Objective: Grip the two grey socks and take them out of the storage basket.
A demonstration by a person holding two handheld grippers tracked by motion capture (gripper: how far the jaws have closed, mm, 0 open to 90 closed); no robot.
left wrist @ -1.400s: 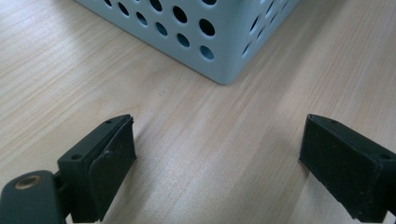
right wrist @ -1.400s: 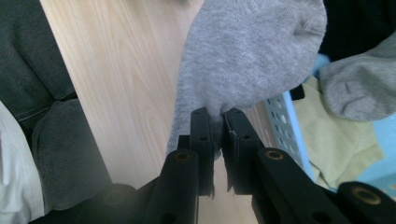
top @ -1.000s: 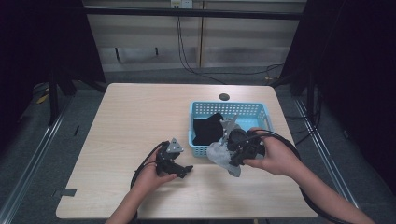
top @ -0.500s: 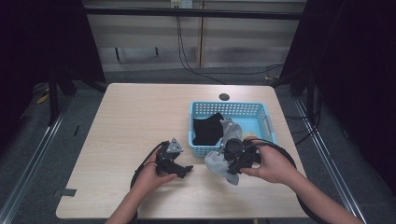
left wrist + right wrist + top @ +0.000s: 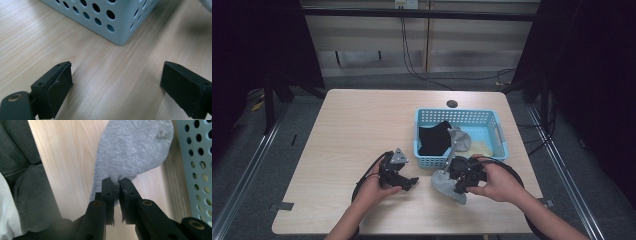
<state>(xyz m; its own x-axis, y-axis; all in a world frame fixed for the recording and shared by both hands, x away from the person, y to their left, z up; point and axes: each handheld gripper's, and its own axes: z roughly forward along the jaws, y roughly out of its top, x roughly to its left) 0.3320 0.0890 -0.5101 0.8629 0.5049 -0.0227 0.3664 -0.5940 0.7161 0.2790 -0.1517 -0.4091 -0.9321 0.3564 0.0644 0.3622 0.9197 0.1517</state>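
Note:
A grey sock is pinched at its edge by my right gripper, whose jaws are shut on it. From above, the grey sock rests on the table just in front of the blue basket, under my right gripper. To its left, my left gripper sits low over the table. Its jaws stand open with only bare wood between them, pointing at a corner of the basket.
The basket holds a black cloth, another grey piece and a pale yellowish piece. A dark round hole lies behind the basket. The wooden table stretches bare at left and back. Dark trousers show past the table edge.
My right hand has come down and toward the front with the grey sock, from the basket's front rim to the table before it. The left gripper has stayed put.

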